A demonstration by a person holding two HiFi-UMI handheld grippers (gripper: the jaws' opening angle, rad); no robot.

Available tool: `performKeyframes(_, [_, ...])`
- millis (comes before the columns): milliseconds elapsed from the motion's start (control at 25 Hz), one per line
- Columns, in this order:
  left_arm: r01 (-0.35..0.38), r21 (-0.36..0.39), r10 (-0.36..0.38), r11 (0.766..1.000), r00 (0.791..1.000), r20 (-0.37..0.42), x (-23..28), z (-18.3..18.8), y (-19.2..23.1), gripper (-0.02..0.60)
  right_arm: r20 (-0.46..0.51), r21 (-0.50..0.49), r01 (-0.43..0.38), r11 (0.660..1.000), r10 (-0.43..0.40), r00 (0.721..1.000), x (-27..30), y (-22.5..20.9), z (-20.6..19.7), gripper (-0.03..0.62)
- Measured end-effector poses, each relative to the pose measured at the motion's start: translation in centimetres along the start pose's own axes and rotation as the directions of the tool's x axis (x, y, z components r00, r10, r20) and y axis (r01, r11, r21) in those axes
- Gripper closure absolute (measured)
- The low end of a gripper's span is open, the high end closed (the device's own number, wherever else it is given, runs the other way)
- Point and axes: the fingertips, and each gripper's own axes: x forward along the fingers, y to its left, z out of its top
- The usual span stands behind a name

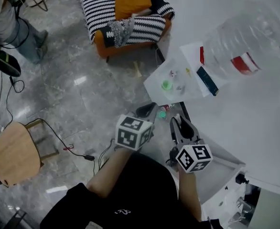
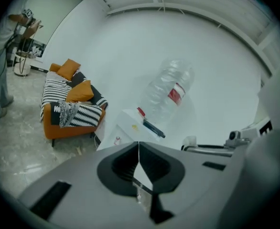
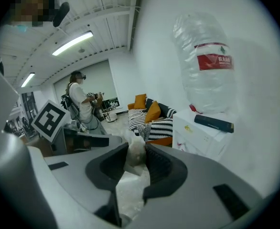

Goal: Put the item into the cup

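A small green cup (image 1: 166,85) stands on the low white table (image 1: 154,87) among a few tiny items. My right gripper (image 1: 178,120) (image 3: 136,149) hangs short of that table, shut on a crumpled whitish item (image 3: 135,152) whose pale tip shows in the head view (image 1: 177,117). Beside it on the left is my left gripper (image 1: 151,109) (image 2: 139,146), its tips touching. A thin pale sliver shows behind the tips; I cannot tell what it is. The cup is not clear in either gripper view.
A big clear water bottle (image 1: 242,44) and a dark flat book (image 1: 207,80) lie on the white surface behind the cup. An orange sofa with striped cushions (image 1: 125,13) is beyond. A wooden stool (image 1: 13,151) and floor cables sit left. Another person (image 3: 80,104) stands far off.
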Motion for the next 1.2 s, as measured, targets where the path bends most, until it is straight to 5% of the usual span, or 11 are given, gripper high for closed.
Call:
performKeyframes(520, [0.012, 0.073, 0.000, 0.997, 0.986, -0.169, 4.3, -4.4, -0.6, 0.568, -0.060, 0.090, 0.016, 0.996, -0.011, 0.998, 1.0, -3.0, -3.3, 0.487])
performKeyframes(680, [0.048, 0.022, -0.042, 0.999, 0.976, -0.215, 6.5, -5.3, -0.8, 0.568, -0.085, 0.155, 0.028, 0.988, -0.015, 0.996, 2.3, -5.2, -4.7, 0.487])
performKeyframes(880, [0.008, 0.133, 0.030, 0.991, 0.960, -0.280, 9.7, -8.2, 2.2, 0.568, -0.125, 0.206, 0.004, 0.979, 0.022, 0.992, 6.2, -7.2, -7.6, 0.487])
performKeyframes(1040, [-0.017, 0.120, 0.050, 0.993, 0.959, -0.280, 13.5, -10.3, 5.6, 0.568, -0.119, 0.189, -0.005, 0.982, 0.028, 0.992, 10.7, -9.8, -9.3, 0.487])
performKeyframes(1200, [-0.064, 0.088, 0.091, 0.994, 0.936, -0.341, 14.1, -14.1, 8.9, 0.568, -0.149, 0.210, 0.004, 0.978, 0.028, 0.988, 14.0, -11.0, -12.4, 0.487])
